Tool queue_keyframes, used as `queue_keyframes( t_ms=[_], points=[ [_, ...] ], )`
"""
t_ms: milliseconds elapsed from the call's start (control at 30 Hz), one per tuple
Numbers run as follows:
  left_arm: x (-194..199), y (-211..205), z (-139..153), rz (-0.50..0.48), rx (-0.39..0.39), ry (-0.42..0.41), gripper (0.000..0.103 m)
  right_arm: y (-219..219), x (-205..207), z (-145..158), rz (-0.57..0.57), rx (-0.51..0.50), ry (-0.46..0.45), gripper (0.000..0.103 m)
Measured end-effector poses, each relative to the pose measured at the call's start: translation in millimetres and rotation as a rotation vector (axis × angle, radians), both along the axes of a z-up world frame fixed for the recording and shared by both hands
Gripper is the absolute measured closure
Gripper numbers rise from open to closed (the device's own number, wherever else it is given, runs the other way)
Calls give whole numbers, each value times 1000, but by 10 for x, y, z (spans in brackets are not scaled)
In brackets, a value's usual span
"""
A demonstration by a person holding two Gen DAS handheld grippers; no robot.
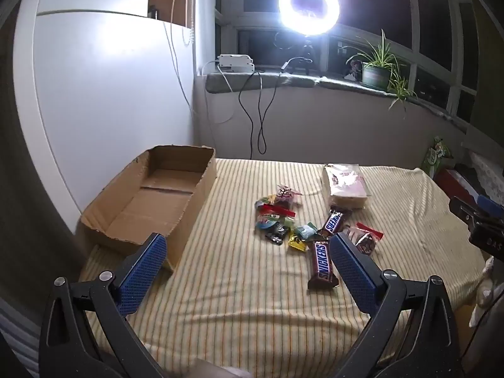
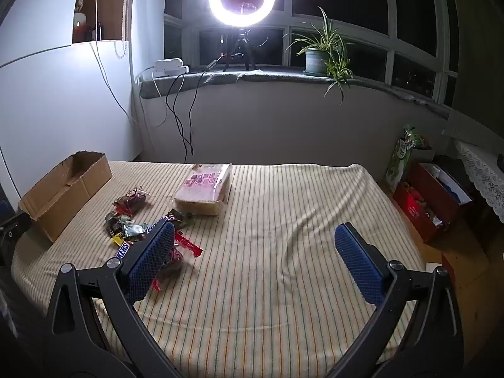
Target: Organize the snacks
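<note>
An open cardboard box (image 1: 151, 198) stands at the left of the striped cloth, also in the right wrist view (image 2: 63, 189). Two Snickers bars (image 1: 321, 261) (image 1: 334, 222), a pile of small wrapped candies (image 1: 277, 217) and a large pale packet (image 1: 345, 186) lie mid-table. My left gripper (image 1: 247, 241) is open and empty, above the cloth left of the near bar. My right gripper (image 2: 255, 231) is open and empty; its left finger hides part of a red-wrapped snack (image 2: 186, 245). The packet (image 2: 204, 189) and candies (image 2: 126, 223) lie ahead-left.
A ring light (image 1: 308, 3) and a potted plant (image 1: 376, 66) stand on the windowsill, with cables (image 1: 258, 110) hanging down. A white wall panel (image 1: 110, 94) is at left. Red boxes and bags (image 2: 431, 201) sit on the floor at right.
</note>
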State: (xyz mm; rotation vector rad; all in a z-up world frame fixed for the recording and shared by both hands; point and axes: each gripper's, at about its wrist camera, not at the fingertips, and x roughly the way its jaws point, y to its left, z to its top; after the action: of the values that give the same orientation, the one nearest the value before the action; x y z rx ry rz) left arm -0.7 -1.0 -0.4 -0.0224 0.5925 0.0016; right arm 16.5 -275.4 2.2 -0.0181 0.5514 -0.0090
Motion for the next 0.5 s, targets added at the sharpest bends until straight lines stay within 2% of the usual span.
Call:
queue_keyframes(
  t_ms=[167, 200, 333, 500],
  points=[
    [24, 52, -10, -2, -26, 7, 1, 34, 24, -6, -8, 8, 14, 0],
    [54, 55, -3, 0, -19, 24, 1, -5, 37, -13, -9, 10, 14, 0],
    [6, -27, 32, -2, 15, 1, 1, -40, 30, -29, -5, 22, 14, 0],
    [9, -26, 27, -7, 15, 9, 1, -3, 41, -46, 0, 8, 16, 0]
  ],
)
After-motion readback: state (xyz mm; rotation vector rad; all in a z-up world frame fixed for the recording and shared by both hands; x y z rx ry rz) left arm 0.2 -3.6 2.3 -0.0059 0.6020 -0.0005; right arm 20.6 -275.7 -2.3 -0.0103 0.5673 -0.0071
